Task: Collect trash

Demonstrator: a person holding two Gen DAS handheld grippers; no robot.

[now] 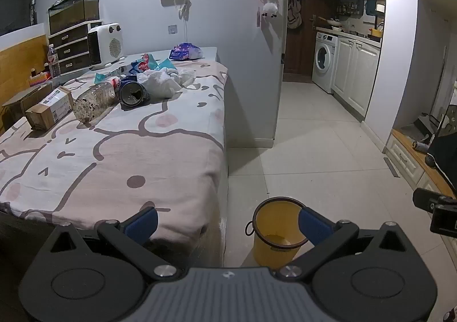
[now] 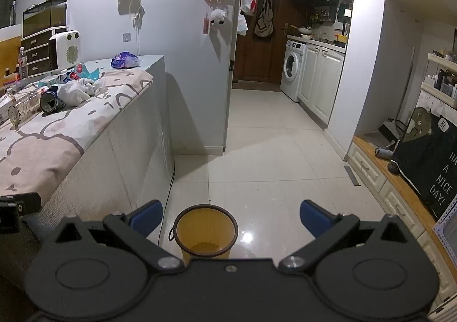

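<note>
Right now nothing is picked up: the left gripper and right gripper gape wide. Trash sits far left on the bed; the yellow bin waits near. Next, reach for a piece.

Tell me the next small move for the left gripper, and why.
Probably reach the left gripper forward over the table toward the crushed can: its jaws stand open and empty, the trash sits at the far end, and the yellow bin on the floor holds nothing visible.
</note>
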